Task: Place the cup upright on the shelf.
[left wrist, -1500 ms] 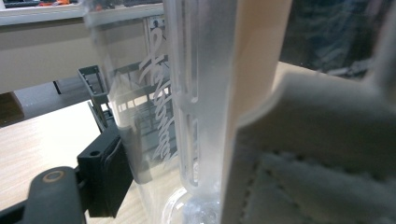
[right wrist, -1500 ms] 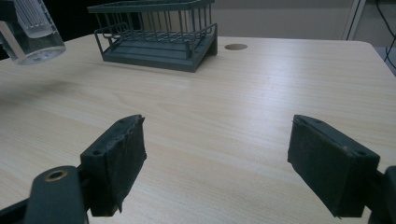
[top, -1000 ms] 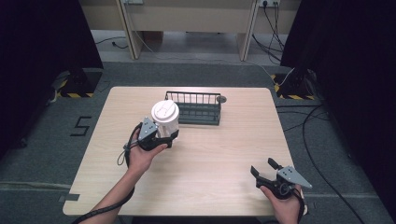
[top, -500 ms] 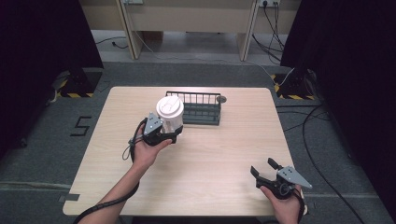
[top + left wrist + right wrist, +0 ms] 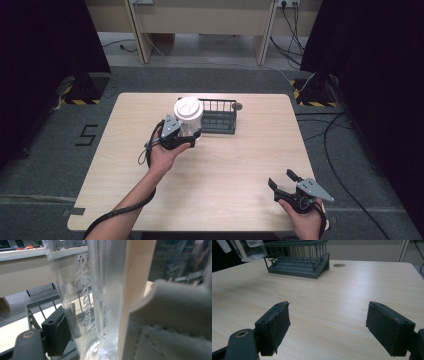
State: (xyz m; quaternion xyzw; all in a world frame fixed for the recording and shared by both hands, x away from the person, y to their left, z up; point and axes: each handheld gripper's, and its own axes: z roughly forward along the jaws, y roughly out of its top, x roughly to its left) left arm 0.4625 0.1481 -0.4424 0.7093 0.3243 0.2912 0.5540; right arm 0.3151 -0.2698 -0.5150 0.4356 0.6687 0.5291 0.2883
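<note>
A clear container with a white lid (image 5: pixel 188 110) is held by the left gripper (image 5: pixel 176 134), its jaws pressed against the transparent wall (image 5: pixel 105 290). It is carried above the table (image 5: pixel 240 165), just at the 9 o'clock side of the dark wire basket (image 5: pixel 220 116). The right gripper (image 5: pixel 286 184) is kept low near the table's 5 o'clock corner, well apart from the basket, with its jaws spread wide and nothing between them.

Jug (image 5: pixel 188 116) just left of rack (image 5: pixel 218 116), perhaps overlapping
</note>
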